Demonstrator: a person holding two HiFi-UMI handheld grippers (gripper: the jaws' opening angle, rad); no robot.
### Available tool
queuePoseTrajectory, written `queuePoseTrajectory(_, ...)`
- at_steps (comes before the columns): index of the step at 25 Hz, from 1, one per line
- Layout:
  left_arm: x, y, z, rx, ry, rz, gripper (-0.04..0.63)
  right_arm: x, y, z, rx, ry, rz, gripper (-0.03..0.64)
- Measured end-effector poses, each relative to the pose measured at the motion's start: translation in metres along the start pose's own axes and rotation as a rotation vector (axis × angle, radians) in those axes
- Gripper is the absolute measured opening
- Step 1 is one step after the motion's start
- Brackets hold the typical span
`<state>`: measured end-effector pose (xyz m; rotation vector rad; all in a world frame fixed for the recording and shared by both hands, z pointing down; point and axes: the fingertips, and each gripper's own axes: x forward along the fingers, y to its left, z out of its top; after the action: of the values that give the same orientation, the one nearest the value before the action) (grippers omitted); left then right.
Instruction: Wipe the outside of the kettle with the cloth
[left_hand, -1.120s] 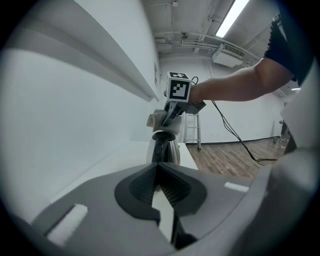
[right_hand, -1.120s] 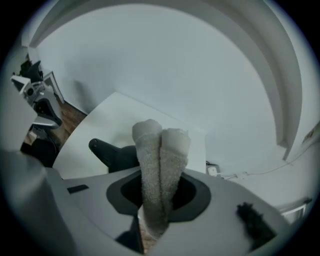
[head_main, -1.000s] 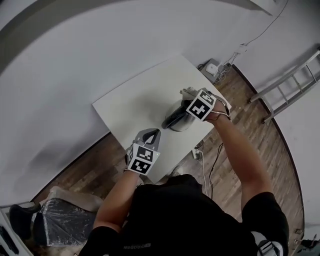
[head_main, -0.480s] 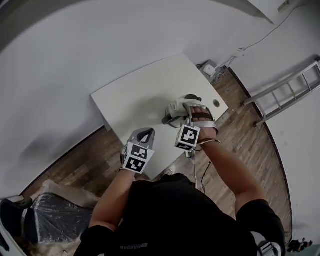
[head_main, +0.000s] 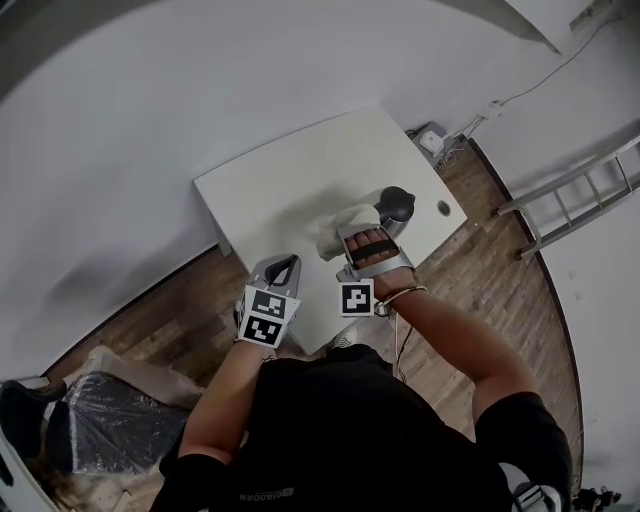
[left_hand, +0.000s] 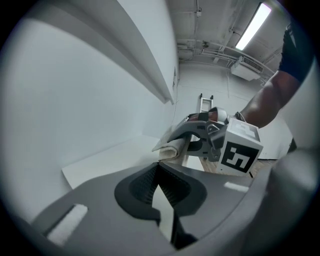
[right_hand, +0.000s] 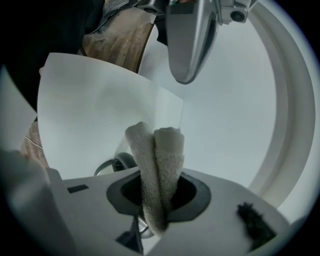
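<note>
the white tabletop (head_main: 280, 190) carries the kettle (head_main: 396, 204) out toward its 3 o'clock edge in the head view, with only the dark top plain to see. the right tool (right_hand: 159, 197) is pinching the folded cloth (right_hand: 155, 150), which stands out past its tips at roughly 9 o'clock from the kettle. whether the cloth touches the kettle cannot be told. the left tool (left_hand: 159, 180) hovers at the near edge, well apart, its tips pressed together on nothing. nothing steadies the kettle, so a firm swipe could likely shove it toward the edge or tip it. the cloth could also drag out of the grip if it snags.
</note>
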<state>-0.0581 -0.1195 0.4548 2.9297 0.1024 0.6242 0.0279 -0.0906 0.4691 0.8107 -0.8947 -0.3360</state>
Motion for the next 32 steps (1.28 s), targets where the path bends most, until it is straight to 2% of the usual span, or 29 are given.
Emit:
queuePoseTrajectory(2, -0.004, 0.005, 0.001, -0.001, -0.002, 0.016, 0.006, 0.004, 0.008, 0.012, -0.006, -0.033, 0.011, 0.097)
queuePoseTrajectory(5, -0.009, 0.01, -0.003, -0.016, -0.002, 0.038, 0.006, 0.01, 0.016, 0.032, -0.102, -0.058, -0.035, 0.097)
queuePoseTrajectory(11, -0.011, 0.013, -0.031, -0.066, 0.037, 0.08, 0.006, 0.027, 0.068, 0.071, -0.097, -0.19, 0.041, 0.097)
queuePoseTrajectory(16, -0.014, 0.019, -0.045, -0.105, 0.056, 0.135, 0.006, 0.035, 0.106, 0.091, 0.008, -0.304, 0.135, 0.097)
queuePoseTrajectory(19, -0.014, 0.02, -0.051, -0.142, 0.067, 0.156, 0.006, 0.039, 0.108, 0.09, 0.021, -0.303, 0.143, 0.097)
queuePoseTrajectory(22, -0.019, 0.021, -0.048, -0.157, 0.067, 0.178, 0.006, 0.043, 0.102, 0.088, 0.071, -0.314, 0.11, 0.098)
queuePoseTrajectory(27, -0.025, 0.029, -0.038, -0.141, 0.079, 0.222, 0.006, 0.049, 0.099, 0.087, 0.256, -0.359, 0.086, 0.097)
queuePoseTrajectory(32, -0.021, 0.036, -0.026, -0.14, 0.073, 0.251, 0.006, 0.056, 0.105, 0.077, 0.419, -0.364, 0.148, 0.097)
